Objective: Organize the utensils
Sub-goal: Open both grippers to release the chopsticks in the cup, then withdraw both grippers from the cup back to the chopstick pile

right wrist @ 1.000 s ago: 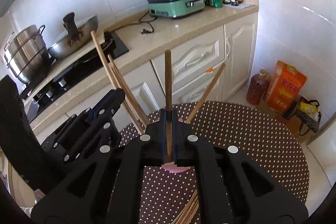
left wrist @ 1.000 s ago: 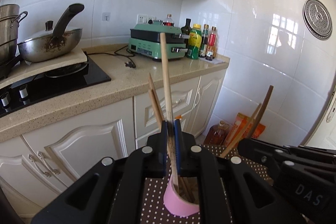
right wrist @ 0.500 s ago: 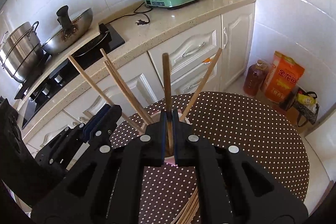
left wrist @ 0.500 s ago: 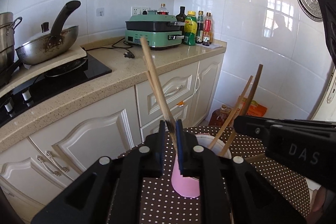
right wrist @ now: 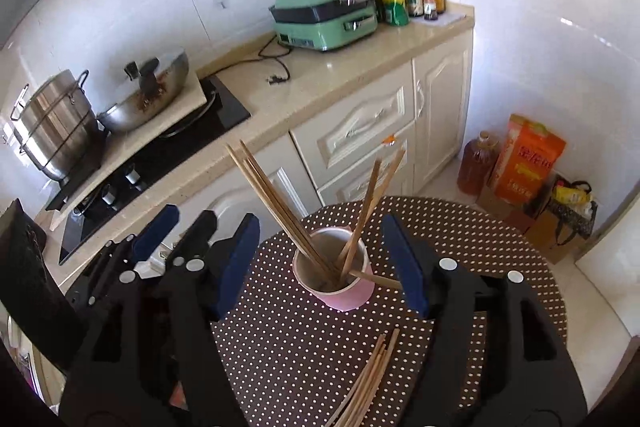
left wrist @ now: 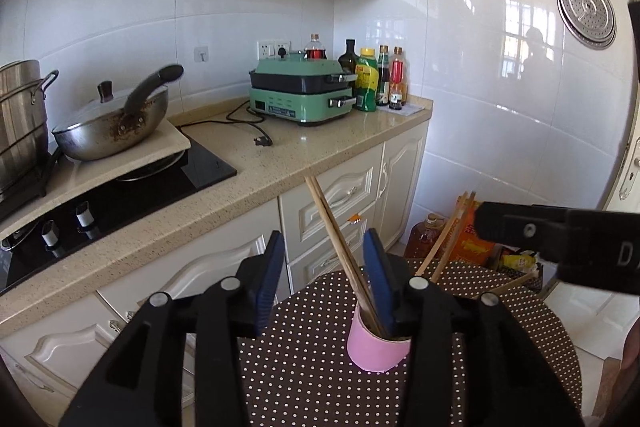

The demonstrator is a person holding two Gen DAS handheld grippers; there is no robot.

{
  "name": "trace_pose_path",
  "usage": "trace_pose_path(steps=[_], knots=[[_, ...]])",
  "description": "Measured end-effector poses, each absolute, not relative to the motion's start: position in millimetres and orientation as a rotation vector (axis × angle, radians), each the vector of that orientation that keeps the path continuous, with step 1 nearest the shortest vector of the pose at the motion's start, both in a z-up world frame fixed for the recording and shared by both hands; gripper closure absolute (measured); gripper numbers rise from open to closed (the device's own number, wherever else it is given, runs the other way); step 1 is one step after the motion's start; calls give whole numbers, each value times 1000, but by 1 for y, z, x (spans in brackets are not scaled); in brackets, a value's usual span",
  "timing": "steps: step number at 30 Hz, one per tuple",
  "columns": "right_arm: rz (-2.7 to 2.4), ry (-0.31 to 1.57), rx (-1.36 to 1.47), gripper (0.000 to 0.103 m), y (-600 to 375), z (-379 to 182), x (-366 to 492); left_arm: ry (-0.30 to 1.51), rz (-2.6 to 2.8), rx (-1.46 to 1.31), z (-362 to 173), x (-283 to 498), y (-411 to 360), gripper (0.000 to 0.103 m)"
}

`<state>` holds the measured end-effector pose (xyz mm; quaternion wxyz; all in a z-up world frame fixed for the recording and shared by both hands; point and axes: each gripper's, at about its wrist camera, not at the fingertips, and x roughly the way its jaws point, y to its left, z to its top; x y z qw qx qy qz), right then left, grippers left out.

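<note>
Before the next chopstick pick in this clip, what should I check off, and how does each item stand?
1. Left hand-held gripper free: ok, jaws have just been opening; chopsticks stand between them untouched.
2. Right hand-held gripper free: ok, jaws have just been opening, nothing pinched.
3. Pink cup upright on the dotted table: ok.
4. Placed chopsticks inside the cup: ok, they lean against the rim.
5. Loose chopsticks waiting on the table: ok, a bundle lies near the front edge.
6. One stick beside the cup rim: cannot tell whether it is in or out.
</note>
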<state>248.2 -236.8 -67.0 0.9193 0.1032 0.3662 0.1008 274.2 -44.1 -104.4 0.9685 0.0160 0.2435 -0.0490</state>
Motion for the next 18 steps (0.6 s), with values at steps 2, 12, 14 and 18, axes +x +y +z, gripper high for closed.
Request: trace_pose_path(steps=[2, 12, 14, 18], knots=[[195, 738, 211, 38, -243, -55, 239, 480, -97, 35, -92, 265, -41, 57], [85, 741, 240, 27, -289, -43, 176, 514, -99, 46, -71, 214, -35, 45], [50, 784, 242, 27, -297, -56, 168, 548, -103, 41, -78, 205, -35, 44], [-8, 894, 223, 27, -306, -94, 159, 629, -104, 55, -102, 193, -38, 43]])
